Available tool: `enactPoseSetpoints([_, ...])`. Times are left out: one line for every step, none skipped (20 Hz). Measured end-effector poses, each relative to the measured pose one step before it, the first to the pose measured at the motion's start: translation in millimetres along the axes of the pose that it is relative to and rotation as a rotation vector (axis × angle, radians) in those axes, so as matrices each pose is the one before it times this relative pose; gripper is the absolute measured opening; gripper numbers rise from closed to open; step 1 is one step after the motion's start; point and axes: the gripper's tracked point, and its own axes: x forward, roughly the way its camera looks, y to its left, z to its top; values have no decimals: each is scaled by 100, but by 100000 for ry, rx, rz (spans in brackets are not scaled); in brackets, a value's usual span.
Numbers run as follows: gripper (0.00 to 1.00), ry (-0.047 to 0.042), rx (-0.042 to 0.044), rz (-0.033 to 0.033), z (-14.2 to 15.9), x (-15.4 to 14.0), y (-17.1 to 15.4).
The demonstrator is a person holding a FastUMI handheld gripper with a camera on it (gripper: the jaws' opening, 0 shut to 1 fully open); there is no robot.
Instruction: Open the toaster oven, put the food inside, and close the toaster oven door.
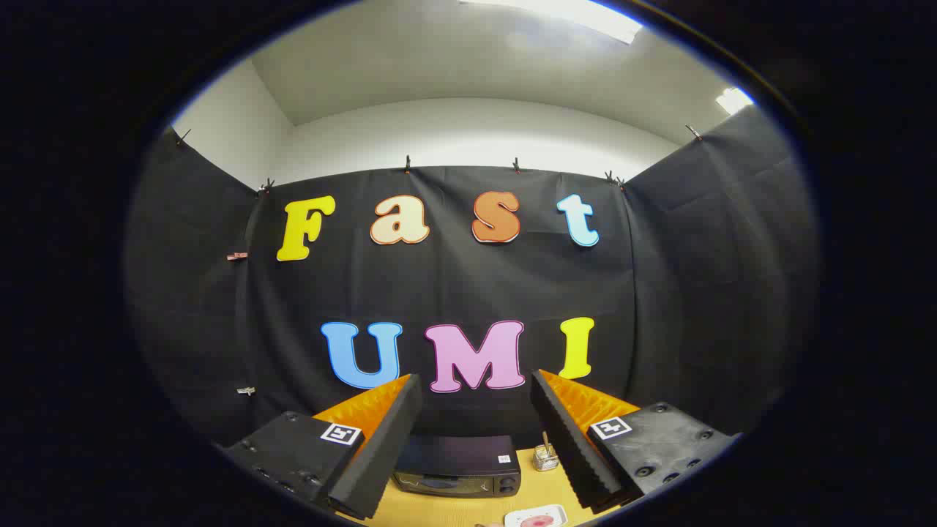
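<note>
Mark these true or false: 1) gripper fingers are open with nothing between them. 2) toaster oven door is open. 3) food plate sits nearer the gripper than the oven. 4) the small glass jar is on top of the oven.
1) True: the gripper is open, its fingers holding nothing.
2) False: the toaster oven, on the table beyond the fingers, has its door shut.
3) True: the plate of food lies nearer than the oven.
4) False: the glass jar stands on the table beside the oven.
</note>
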Motion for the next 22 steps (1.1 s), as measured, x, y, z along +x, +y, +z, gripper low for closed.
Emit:
enactPoseSetpoints([97, 35, 232, -240, -15, -63, -99])
enactPoseSetpoints([97, -349, 244, -449, 174, -40, -124])
enactPoseSetpoints([97, -283, 122, -654, 72, -152, -276])
enactPoseSetpoints([97, 31, -78, -581, -12, -118, -225])
enactPoseSetpoints([97, 188, -121, -262, -135, -148, -63])
enactPoseSetpoints([97, 324, 21, -1, -125, -50, -96])
enactPoseSetpoints([97, 296, 0, 91, -24, -47, -7])
enactPoseSetpoints([97, 435, -77, -325, -113, 19, -189])
enactPoseSetpoints([97, 389, -216, -345, -115, -208, -194])
enactPoseSetpoints([97, 218, -223, -196, -27, -42, -56])
enactPoseSetpoints([97, 5, -130, -6, 30, -44, 19])
enactPoseSetpoints([97, 0, -130, 335, 53, -40, 111])
enactPoseSetpoints([97, 74, -145, 109, -34, 22, 28])
enactPoseSetpoints([97, 46, -109, -90, -4, -53, -36])
enactPoseSetpoints([97, 14, -64, 6, 80, -56, -9])
enactPoseSetpoints([97, 33, 58, 67, -26, -68, 4])
enactPoseSetpoints([97, 108, 138, 120, -68, -69, 22])
enactPoseSetpoints([97, 141, 30, -14, -55, -29, 17])
enactPoseSetpoints([97, 207, -24, -218, -97, -21, -47])
enactPoseSetpoints([97, 318, -143, -266, -120, 24, -143])
enactPoseSetpoints([97, 363, -68, -402, -127, 99, 52])
enactPoseSetpoints([97, 252, -8, -132, -68, 45, 2])
